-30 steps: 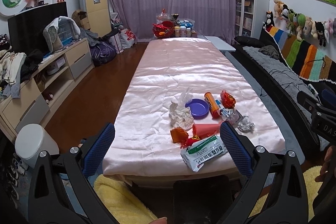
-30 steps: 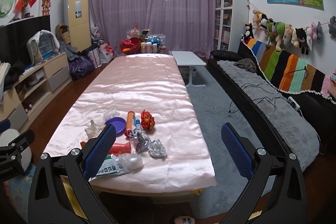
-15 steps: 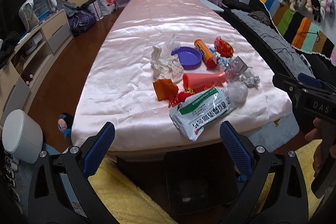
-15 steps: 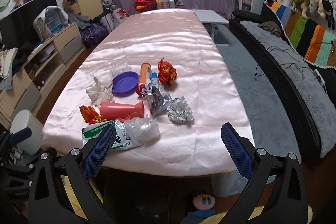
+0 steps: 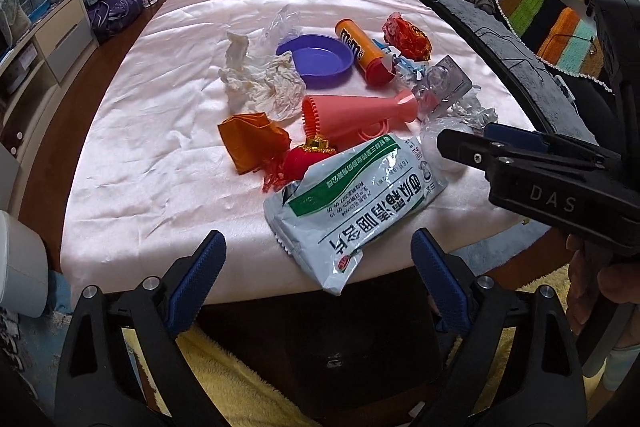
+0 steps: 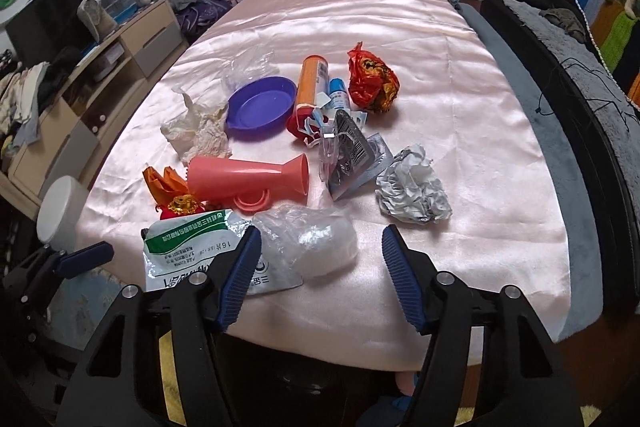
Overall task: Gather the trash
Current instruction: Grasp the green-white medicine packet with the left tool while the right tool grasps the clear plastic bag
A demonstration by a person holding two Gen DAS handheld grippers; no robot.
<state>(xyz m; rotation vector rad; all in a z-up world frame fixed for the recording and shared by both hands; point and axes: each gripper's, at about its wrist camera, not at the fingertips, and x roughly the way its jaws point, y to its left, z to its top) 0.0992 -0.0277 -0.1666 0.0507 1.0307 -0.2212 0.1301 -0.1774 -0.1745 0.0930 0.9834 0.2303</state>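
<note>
On the pink cloth (image 5: 168,131) near the table's front edge, a heap of trash: white-and-green packet (image 5: 356,203) overhanging the edge, clear crumpled bag (image 6: 312,243) just beside it, pink cone (image 6: 248,179) on its side behind both. Further back, purple dish (image 5: 320,61), orange tube (image 5: 360,51), red wrapper (image 6: 372,79), white tissue (image 5: 260,83), orange scrap (image 5: 252,141), red ornament (image 5: 308,157), grey blister pack (image 6: 352,155) and foil ball (image 6: 412,191), mostly touching or overlapping.

Left gripper (image 5: 318,267) poised over the front edge, pointed down at the packet, jaws wide and closing slightly, gripped nothing; packet's near corner between the pads but untouched.

Right gripper (image 6: 320,267) angled down over the clear bag, jaws closing, the bag between the fingers (image 6: 400,271), pads not yet pressed on it. Left pad over the packet's corner. A hand (image 5: 596,283) seen on the right gripper's handle.
</note>
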